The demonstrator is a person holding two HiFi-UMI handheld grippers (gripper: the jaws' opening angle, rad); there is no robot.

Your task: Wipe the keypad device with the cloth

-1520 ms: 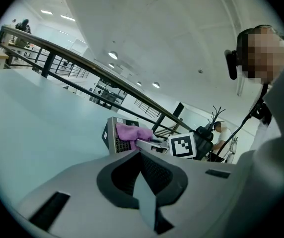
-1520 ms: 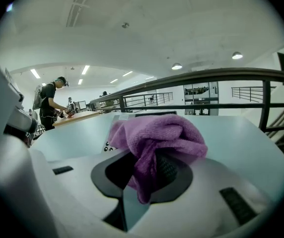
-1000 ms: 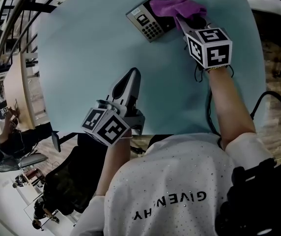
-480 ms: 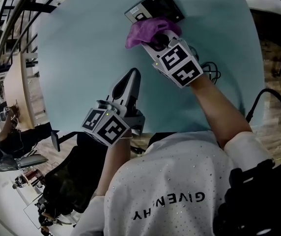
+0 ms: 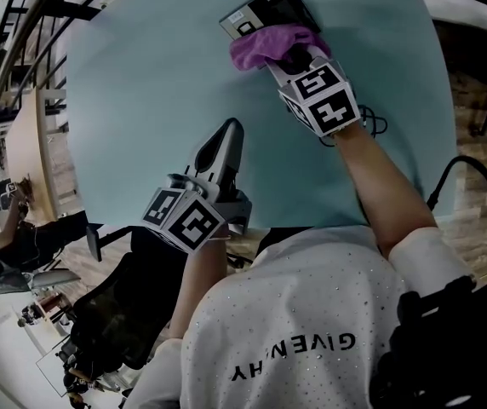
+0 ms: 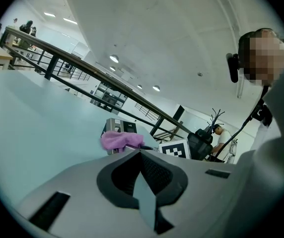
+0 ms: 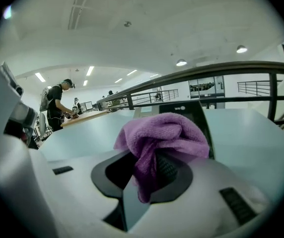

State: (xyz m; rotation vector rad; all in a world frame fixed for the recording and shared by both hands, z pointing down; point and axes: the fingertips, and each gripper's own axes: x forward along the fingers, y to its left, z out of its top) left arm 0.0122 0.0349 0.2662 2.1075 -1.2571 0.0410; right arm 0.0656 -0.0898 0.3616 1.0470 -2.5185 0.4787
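The keypad device (image 5: 265, 11), grey with a dark screen half, lies at the far middle of the pale blue table (image 5: 141, 100). A purple cloth (image 5: 265, 45) covers its near edge, and my right gripper (image 5: 293, 56) is shut on that cloth. In the right gripper view the cloth (image 7: 164, 140) bunches out of the jaws in front of the device (image 7: 181, 110). My left gripper (image 5: 225, 139) rests shut near the table's front edge, holding nothing. From the left gripper view, the device (image 6: 119, 128) and cloth (image 6: 122, 140) lie far ahead.
A black cable (image 5: 367, 126) trails by the right wrist. A railing (image 5: 22, 58) and a wooden bench (image 5: 31, 160) run along the left, with a seated person (image 5: 14, 237) there. The table's front edge (image 5: 252, 228) is against the person's body.
The right gripper swept the cloth from the device's right side down toward its near left, then back up and right a little onto its near edge. The left gripper stayed still.
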